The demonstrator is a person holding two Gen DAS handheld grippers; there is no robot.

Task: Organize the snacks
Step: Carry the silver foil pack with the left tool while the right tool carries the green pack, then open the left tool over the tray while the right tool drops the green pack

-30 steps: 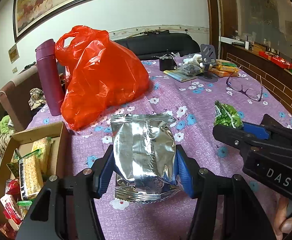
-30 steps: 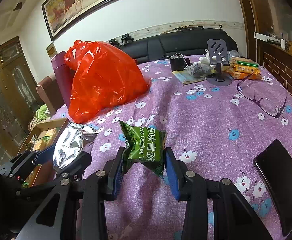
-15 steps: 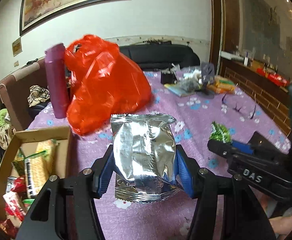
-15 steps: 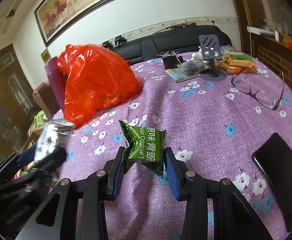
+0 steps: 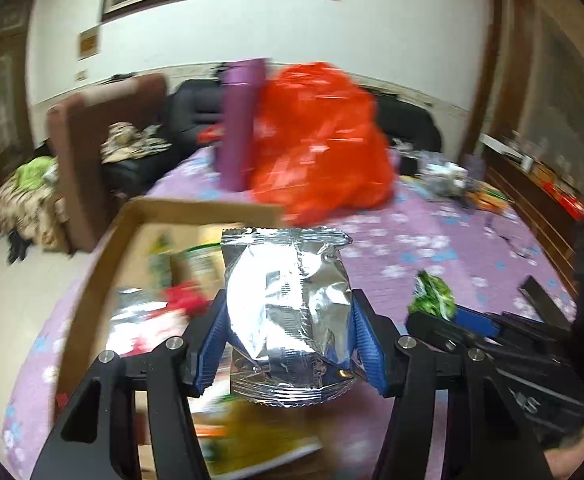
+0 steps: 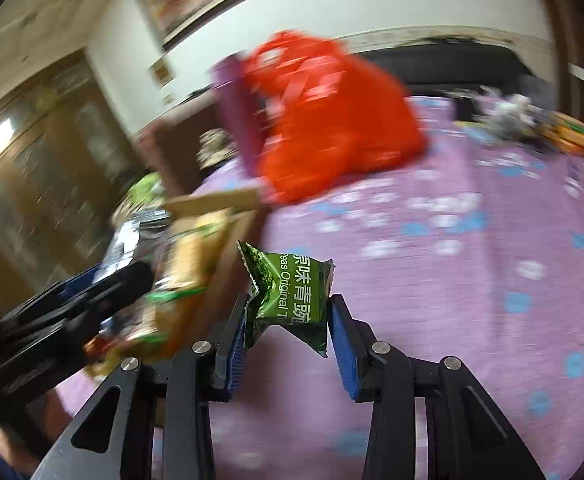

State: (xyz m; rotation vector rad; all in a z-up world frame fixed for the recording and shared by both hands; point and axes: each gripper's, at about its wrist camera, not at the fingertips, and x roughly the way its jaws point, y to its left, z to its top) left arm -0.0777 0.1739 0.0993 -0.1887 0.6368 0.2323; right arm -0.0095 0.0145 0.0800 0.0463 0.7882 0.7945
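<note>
Surface (image 5: 431,248): covered in a purple cloth with white and blue flowers; much of it is blurred.
Red plastic bag (image 5: 323,140): bulging, standing on the surface toward the far side, just behind the box.
Cardboard box (image 5: 196,210): open-topped, at the surface's left edge; inside are blurred snack packs in yellow, green, red and silver.
Purple bottle (image 5: 240,128): upright, right beside the red plastic bag on its left.
Left tongs (image 5: 290,334): blue pads clamped on the two sides of a silver foil pack, held above the box's near right part.
Silver foil pack (image 5: 288,300): upright between the pads, crimped top seam uppermost, crinkled.
Right tongs (image 6: 288,326): blue pads clamped on a green snack packet, held over the purple cloth just right of the box wall.
Green snack packet (image 6: 292,290): small, tilted, with white print reading "Peas Original"; its lower corner hangs below the pads.
Dark flat object (image 5: 539,300): lying on the surface at right; what it is cannot be told.
</note>
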